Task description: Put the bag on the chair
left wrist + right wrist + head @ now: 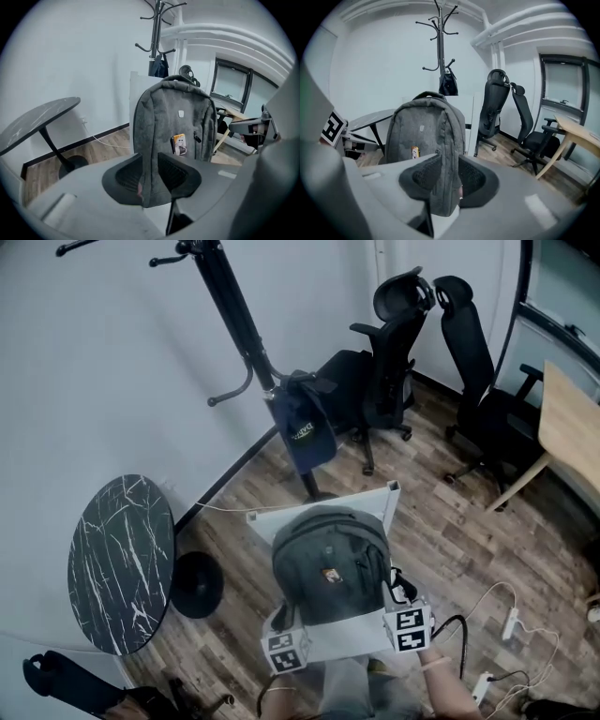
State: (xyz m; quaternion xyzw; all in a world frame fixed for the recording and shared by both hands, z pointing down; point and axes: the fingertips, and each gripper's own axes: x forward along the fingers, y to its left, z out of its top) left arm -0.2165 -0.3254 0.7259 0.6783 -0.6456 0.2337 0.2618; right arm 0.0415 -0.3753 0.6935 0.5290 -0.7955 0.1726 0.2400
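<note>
Evidently the left gripper (pixel 151 171) and right gripper (pixel 443 176) each clamped a bottom corner of the bag (pixel 328 563).
Grey fabric filled both pairs of jaws; the bag stood upright just ahead of them, over the white chair (pixel 323 507).

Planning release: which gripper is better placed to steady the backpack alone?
Right, marginally: left gripper and right gripper each clamp a bottom corner of the backpack; in the head view the right reaches farther forward.

grey backpack (pixel 330 563) upright over the white chair (pixel 370 497) seat
</note>
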